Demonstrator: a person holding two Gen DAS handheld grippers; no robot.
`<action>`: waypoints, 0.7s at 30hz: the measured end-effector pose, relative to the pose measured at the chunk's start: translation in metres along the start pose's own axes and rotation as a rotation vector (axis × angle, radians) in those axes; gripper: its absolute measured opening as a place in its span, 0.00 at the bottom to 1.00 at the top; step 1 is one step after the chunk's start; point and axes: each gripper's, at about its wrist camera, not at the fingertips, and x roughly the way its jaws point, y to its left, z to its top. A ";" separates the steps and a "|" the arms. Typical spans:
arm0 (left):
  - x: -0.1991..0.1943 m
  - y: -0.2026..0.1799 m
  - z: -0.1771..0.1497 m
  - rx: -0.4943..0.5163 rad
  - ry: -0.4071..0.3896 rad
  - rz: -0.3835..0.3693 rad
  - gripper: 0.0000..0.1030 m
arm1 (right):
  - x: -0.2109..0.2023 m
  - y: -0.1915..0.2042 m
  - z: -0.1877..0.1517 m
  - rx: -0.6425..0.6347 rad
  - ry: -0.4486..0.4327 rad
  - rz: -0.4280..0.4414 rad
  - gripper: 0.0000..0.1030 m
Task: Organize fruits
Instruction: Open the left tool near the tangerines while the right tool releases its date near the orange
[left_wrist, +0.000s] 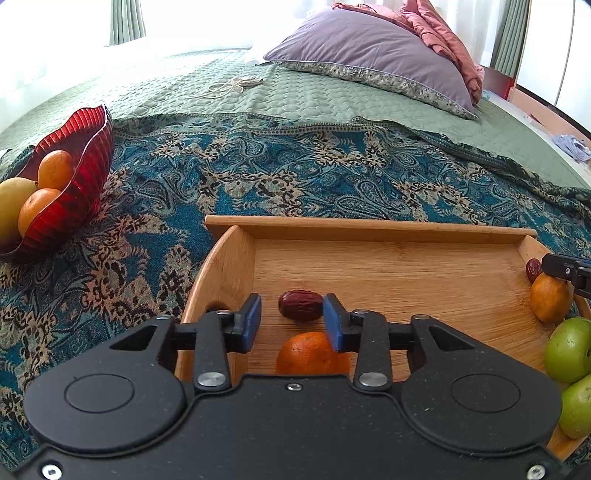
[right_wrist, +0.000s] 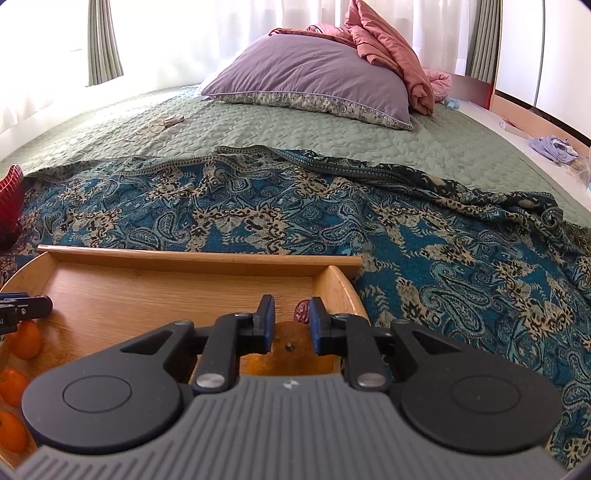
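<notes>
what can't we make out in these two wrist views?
- Left wrist: orange in wooden tray half hidden by the left claw body.
- Left wrist: red bowl cut off by the frame edge.
- Right wrist: right claw hides the yellow-orange fruit; contact unclear.

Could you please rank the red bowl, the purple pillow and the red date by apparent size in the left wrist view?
1. purple pillow
2. red bowl
3. red date
The pillow lies farthest away yet looks biggest, so the order is safe.

No text, label, brand or number can be read here; the small white mark on the left gripper (right_wrist: 22, 312), at 9 o'clock, is too small to read.
</notes>
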 end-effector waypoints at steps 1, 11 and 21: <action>-0.001 0.000 0.000 0.001 -0.003 0.001 0.38 | -0.001 0.000 0.000 -0.002 -0.004 0.000 0.27; -0.032 -0.002 -0.006 0.024 -0.085 0.004 0.67 | -0.032 0.007 -0.010 -0.021 -0.114 0.001 0.54; -0.067 -0.003 -0.019 0.000 -0.141 -0.031 0.86 | -0.070 0.012 -0.018 -0.037 -0.247 -0.017 0.86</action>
